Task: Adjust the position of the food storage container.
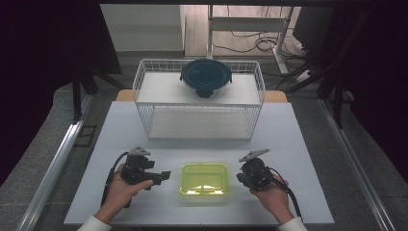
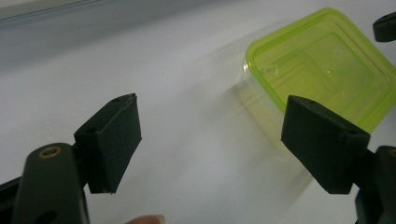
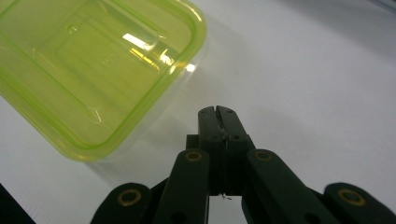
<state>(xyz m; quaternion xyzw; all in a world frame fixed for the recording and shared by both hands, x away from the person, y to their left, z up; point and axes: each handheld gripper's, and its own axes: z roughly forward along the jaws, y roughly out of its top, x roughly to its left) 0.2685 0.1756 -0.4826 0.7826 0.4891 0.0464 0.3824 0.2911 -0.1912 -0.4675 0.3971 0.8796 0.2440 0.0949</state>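
Green lidded box (image 1: 204, 178) sits near-centre on tabletop (image 1: 298, 144), long axis left-right, between both tongs. Left tongs (image 1: 166, 175) apart, aimed at box, nearer. Right tongs (image 1: 239, 178) pressed together, empty, just beside box.

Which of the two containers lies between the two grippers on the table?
The square yellow-green container, lying on the white table. The round dark-lidded container stands farther away, on top of the wire rack.

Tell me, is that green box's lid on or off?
On. The green box sits on the table with its lid seated flat across the rim.
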